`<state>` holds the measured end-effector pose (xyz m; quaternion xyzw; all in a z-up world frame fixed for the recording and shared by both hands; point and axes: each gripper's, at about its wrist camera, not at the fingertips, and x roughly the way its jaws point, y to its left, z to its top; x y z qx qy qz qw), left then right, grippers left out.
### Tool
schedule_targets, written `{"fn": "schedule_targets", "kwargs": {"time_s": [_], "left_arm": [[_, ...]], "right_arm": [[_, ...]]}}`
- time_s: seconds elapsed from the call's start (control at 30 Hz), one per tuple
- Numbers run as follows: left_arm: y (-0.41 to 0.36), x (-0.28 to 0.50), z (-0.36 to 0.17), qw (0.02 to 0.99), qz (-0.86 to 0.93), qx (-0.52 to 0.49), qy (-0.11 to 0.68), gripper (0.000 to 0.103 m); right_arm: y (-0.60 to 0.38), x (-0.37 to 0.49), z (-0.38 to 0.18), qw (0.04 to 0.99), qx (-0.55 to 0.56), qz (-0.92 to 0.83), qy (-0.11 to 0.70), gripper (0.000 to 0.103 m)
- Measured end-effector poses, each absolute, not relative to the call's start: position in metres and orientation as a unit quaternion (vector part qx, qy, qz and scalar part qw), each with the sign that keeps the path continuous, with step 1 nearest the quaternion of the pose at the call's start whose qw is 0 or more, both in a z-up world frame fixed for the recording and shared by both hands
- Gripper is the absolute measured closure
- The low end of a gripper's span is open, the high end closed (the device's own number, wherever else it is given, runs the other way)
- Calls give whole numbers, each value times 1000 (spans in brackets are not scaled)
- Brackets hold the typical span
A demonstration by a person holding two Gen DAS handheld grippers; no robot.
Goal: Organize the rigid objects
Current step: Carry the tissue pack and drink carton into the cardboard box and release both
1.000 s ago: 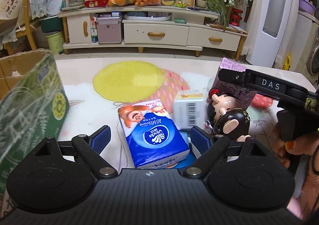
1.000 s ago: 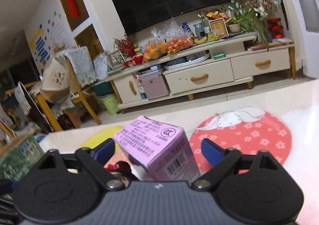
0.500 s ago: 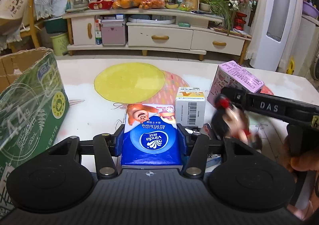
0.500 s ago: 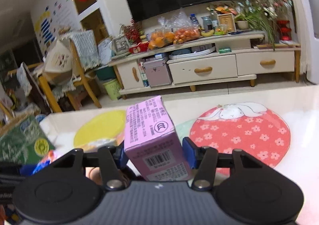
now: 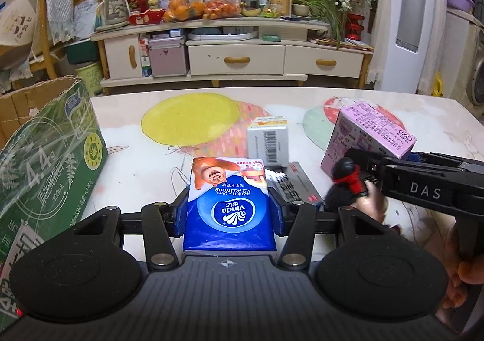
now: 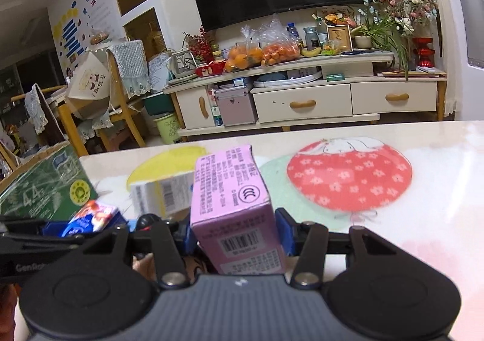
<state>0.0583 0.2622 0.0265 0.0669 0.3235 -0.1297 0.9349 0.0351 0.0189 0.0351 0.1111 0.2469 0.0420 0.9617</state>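
My left gripper (image 5: 228, 214) is shut on a blue Vinda tissue pack (image 5: 229, 201) and holds it above the white table (image 5: 133, 177). My right gripper (image 6: 236, 235) is shut on a pink carton (image 6: 233, 198), lifted off the table; the carton also shows in the left wrist view (image 5: 369, 138). A white and yellow box with a barcode (image 5: 267, 144) stands on the table between them. A small doll with black hair and a red bow (image 5: 351, 186) lies blurred under the right gripper.
A green cardboard box (image 5: 45, 165) with an open top stands at the table's left edge. A flat silver packet (image 5: 293, 183) lies by the tissue pack. Round yellow (image 5: 190, 120) and red flowered (image 6: 348, 174) mats lie on the table. A TV cabinet stands beyond.
Both grippers closed, the left on the tissue pack and the right on the pink carton, then lifted them. The doll tipped over beneath the right gripper.
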Motion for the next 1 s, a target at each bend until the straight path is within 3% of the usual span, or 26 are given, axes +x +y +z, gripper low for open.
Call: {"fn": "schedule_targets", "kwargs": {"time_s": [1.0], "left_arm": [[303,7,66,943,-138,103,284,40]], "right_arm": [[83,-54,48,969,76,-35,234,55]]}}
